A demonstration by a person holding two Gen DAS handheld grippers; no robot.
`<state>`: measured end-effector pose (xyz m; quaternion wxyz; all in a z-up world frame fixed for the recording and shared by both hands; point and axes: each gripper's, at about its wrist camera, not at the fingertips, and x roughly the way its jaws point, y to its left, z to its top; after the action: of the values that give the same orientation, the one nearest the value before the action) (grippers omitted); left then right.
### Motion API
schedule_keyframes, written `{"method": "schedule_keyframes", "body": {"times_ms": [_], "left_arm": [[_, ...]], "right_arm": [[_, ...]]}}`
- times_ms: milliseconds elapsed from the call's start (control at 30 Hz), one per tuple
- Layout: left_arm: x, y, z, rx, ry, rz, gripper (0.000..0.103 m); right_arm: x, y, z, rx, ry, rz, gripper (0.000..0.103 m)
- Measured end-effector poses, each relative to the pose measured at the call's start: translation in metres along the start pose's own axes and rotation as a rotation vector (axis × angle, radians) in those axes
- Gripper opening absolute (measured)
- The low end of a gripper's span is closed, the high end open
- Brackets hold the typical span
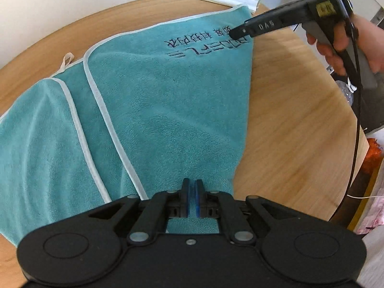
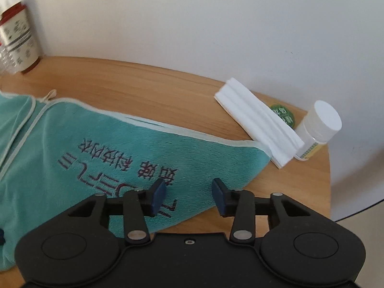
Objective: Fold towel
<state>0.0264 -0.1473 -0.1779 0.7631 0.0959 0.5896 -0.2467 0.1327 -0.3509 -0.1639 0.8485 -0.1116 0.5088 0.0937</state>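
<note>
A teal towel point(image 1: 156, 110) with white trim and dark embroidered lettering lies folded on a round wooden table point(image 1: 295, 124). A narrower layer shows at its left, with a small hanging loop point(image 1: 67, 60) at the far edge. My left gripper point(image 1: 192, 192) sits over the towel's near edge, its blue pads almost together with teal cloth between them. My right gripper point(image 2: 188, 188) hovers open just above the lettered far corner of the towel point(image 2: 100, 168), nothing between its fingers. In the left wrist view the right gripper point(image 1: 234, 33) reaches in from the upper right, held by a hand point(image 1: 336, 50).
A stack of folded white paper point(image 2: 259, 122) lies just past the towel's far corner. Beside it are a white-capped bottle point(image 2: 319, 127) and a green round lid point(image 2: 283, 114). A red-lidded canister point(image 2: 18, 38) stands at the far left by the wall. Bare wood point(image 2: 300, 192) runs to the table's right rim.
</note>
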Motion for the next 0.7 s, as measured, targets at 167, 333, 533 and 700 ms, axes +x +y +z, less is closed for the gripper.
{"method": "schedule_keyframes", "body": {"times_ms": [167, 333, 533, 700], "left_arm": [[-0.023, 0.025, -0.002, -0.117, -0.034, -0.03, 0.006], [-0.079, 0.085, -0.012, -0.232, -0.197, 0.015, 0.026], [-0.126, 0.213, -0.031, -0.446, -0.284, 0.277, 0.031], [-0.128, 0.297, -0.033, -0.582, -0.302, 0.37, 0.034]], "right_arm": [[-0.006, 0.013, 0.009, -0.024, 0.009, -0.085, 0.047], [-0.04, 0.058, 0.045, 0.023, -0.118, 0.117, 0.049], [-0.005, 0.129, 0.091, 0.076, -0.112, 0.345, 0.049], [0.035, 0.175, 0.114, 0.079, -0.034, 0.385, 0.049]]}}
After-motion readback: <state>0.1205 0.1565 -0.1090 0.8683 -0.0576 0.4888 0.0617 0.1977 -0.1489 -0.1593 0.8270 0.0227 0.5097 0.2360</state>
